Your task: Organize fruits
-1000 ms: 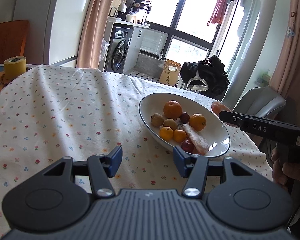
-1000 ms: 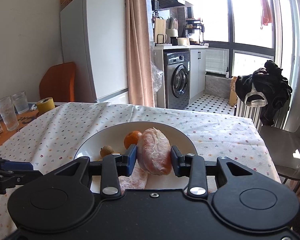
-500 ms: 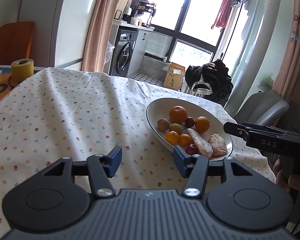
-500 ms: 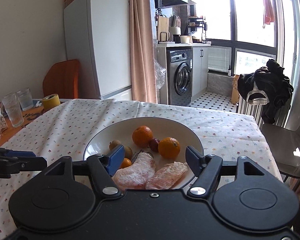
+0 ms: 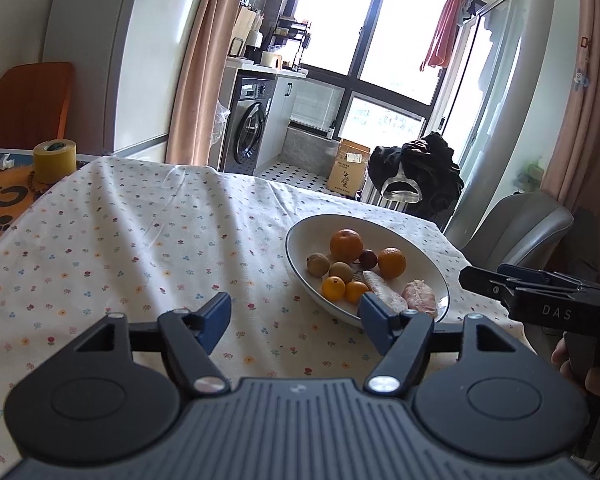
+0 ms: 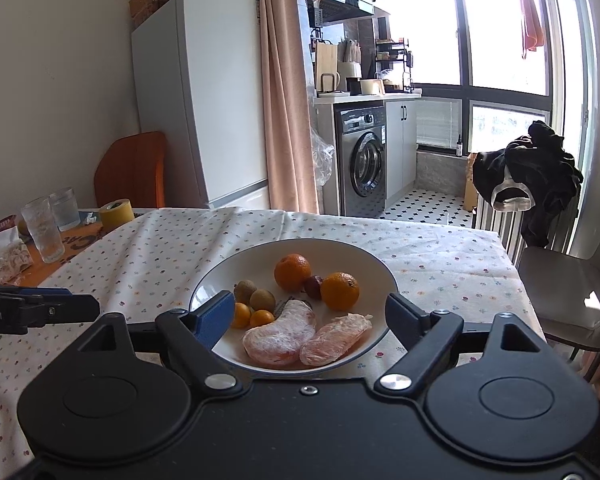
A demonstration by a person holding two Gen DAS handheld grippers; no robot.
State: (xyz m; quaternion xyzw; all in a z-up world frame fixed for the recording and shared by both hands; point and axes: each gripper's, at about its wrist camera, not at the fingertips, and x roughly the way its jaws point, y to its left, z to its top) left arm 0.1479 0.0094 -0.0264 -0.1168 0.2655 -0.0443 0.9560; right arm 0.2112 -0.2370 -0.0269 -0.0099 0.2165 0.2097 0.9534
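- The right gripper (image 6: 310, 314) is held with its jaws spread wide and nothing between them, just above the near rim of the white bowl (image 6: 340, 250).
- Two peeled, plastic-wrapped fruit pieces (image 6: 280, 338) are seen lying side by side in the near part of the bowl, framed between the parted fingers but not touched by them.
- Behind these, two small oranges (image 6: 262, 318) and two brown kiwi-like fruits (image 6: 245, 290) are grouped on the bowl's left; two larger oranges (image 6: 293, 271) sit further back, with a small dark red fruit (image 6: 313, 286) between them.
- The left gripper (image 5: 294, 322) is likewise held open and empty, over the flowered tablecloth (image 5: 140, 240), to the left of the bowl (image 5: 304, 236).
- In the left wrist view, the right-hand blue finger pad (image 5: 376, 320) overlaps the bowl's near rim; whether it touches cannot be told.
- In the same view, the right gripper's side (image 5: 540, 296) is seen at the far right, just beside the bowl, with part of a hand (image 5: 588, 376) below it.
- A roll of yellow tape (image 6: 117, 214) and two drinking glasses (image 6: 44, 232) are set at the table's far left, well apart from the bowl.
- A grey chair (image 6: 568, 288) stands at the right of the table.
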